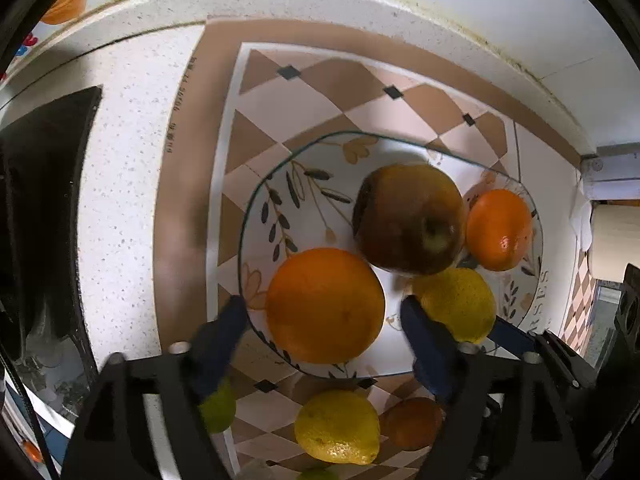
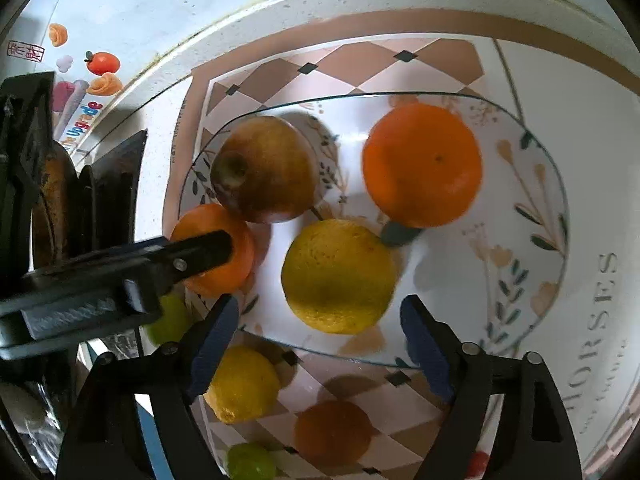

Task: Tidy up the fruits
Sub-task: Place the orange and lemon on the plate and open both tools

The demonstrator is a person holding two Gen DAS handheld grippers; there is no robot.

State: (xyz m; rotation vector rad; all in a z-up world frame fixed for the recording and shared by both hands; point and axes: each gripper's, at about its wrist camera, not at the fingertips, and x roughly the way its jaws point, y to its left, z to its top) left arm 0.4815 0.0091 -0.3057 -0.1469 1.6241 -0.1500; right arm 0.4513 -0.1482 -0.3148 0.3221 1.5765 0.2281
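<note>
A glass plate [image 1: 256, 208] with a leaf pattern holds a brown apple [image 1: 408, 218], two oranges [image 1: 324, 304] [image 1: 500, 228] and a lemon [image 1: 460, 304]. My left gripper [image 1: 320, 320] is open, its blue fingers either side of the near orange, above it. My right gripper [image 2: 320, 320] is open just above the lemon [image 2: 338, 276] on the plate [image 2: 556, 184]. The apple [image 2: 264, 168] and both oranges [image 2: 422, 164] [image 2: 240, 228] show there too. The left gripper's finger [image 2: 200, 256] lies across the left orange.
In front of the plate on the checkered mat [image 1: 280, 92] lie a lemon [image 1: 336, 426], a small orange [image 1: 414, 422] and a green lime [image 1: 218, 408]. They show in the right view too [image 2: 240, 384] [image 2: 332, 432] [image 2: 250, 462]. A black stove [image 1: 44, 200] stands at left.
</note>
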